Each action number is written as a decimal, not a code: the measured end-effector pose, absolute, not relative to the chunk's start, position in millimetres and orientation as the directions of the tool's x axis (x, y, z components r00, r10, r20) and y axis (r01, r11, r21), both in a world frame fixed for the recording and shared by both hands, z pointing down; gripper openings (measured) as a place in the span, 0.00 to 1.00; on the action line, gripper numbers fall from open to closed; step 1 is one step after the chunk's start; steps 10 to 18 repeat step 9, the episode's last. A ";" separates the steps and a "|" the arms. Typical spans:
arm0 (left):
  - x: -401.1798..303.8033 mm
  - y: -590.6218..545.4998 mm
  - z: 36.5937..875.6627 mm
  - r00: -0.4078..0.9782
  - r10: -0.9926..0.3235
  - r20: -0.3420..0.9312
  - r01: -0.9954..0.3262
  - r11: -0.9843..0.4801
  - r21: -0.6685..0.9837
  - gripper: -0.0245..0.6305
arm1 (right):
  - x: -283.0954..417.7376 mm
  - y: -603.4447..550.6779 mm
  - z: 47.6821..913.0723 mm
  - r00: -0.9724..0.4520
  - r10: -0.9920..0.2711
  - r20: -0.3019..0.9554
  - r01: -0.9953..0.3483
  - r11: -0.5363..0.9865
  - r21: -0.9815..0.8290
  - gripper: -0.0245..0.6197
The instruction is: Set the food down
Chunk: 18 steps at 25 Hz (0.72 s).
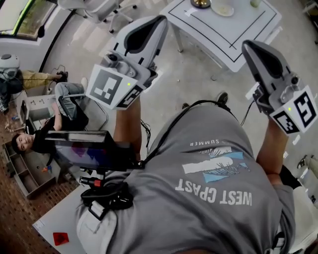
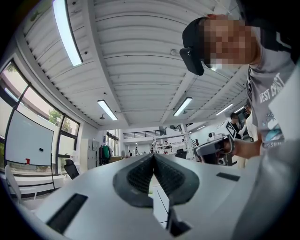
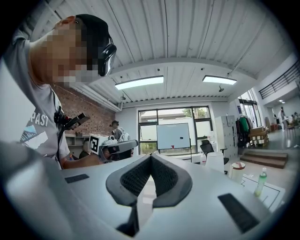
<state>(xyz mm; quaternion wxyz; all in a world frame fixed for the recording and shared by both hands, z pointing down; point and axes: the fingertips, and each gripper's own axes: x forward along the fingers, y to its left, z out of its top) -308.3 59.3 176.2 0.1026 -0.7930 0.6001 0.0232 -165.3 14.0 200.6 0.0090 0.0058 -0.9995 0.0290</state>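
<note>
"west coast" and "summer" on the grey t-shirt (image 1: 213, 213)

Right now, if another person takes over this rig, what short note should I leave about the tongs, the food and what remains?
Left tongs: shut, empty, held up in front of the body.
Right tongs: shut, empty, held up too.
Things: a white table stands ahead, beyond both tongs. A pale dish sits at its far edge, cut off by the frame, so I cannot tell if it holds food.
Done: unclear, since no food is held.
Left: check the table for the food before any new grasp.
</note>
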 end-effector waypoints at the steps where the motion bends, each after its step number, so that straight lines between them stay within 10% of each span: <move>1: -309.1 59.5 178.5 0.281 -0.946 -0.161 -0.956 -0.261 -0.132 0.05 | -166.5 15.3 202.3 -1.000 -0.010 0.023 -0.012 0.998 -0.057 0.05; 18: -315.6 50.6 203.0 0.276 -0.948 -0.161 -0.959 -0.261 -0.112 0.05 | -176.5 12.1 225.8 -0.998 0.012 0.055 0.009 0.998 -0.063 0.05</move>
